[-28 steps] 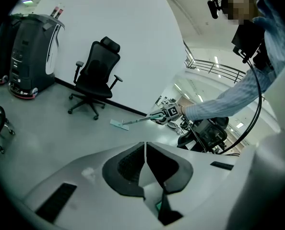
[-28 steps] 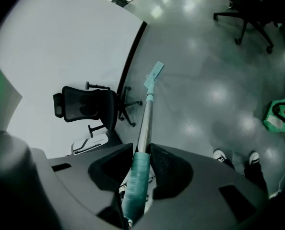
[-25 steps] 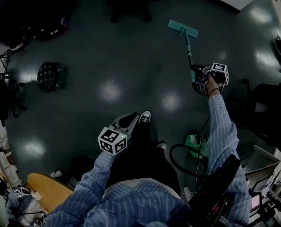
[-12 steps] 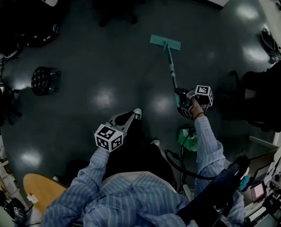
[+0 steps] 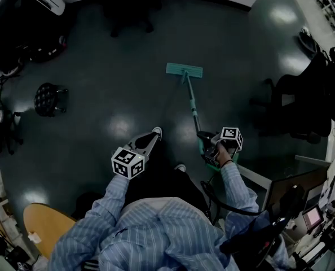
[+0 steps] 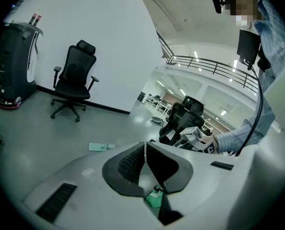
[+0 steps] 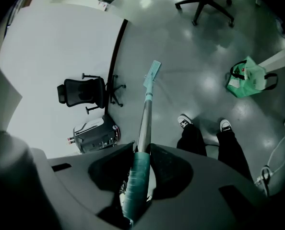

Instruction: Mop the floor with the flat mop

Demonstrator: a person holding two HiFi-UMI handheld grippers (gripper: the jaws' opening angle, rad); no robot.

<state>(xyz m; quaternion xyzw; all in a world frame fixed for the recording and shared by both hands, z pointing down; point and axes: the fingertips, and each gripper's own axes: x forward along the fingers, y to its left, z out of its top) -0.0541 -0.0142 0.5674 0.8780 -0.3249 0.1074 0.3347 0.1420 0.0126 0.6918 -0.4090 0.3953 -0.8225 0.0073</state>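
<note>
Looking down in the head view, the flat mop (image 5: 189, 97) reaches forward from the right gripper (image 5: 208, 151), its pad flat on the floor (image 5: 117, 83) well ahead; the left gripper (image 5: 146, 143) hangs apart from it. Left gripper view: jaws pressed together, empty. Right gripper view: jaws clamped on the mop's teal grip (image 7: 136, 178).

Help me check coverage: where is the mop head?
In the head view, the mop head lies on the floor at upper centre, ahead of the right gripper.
</note>
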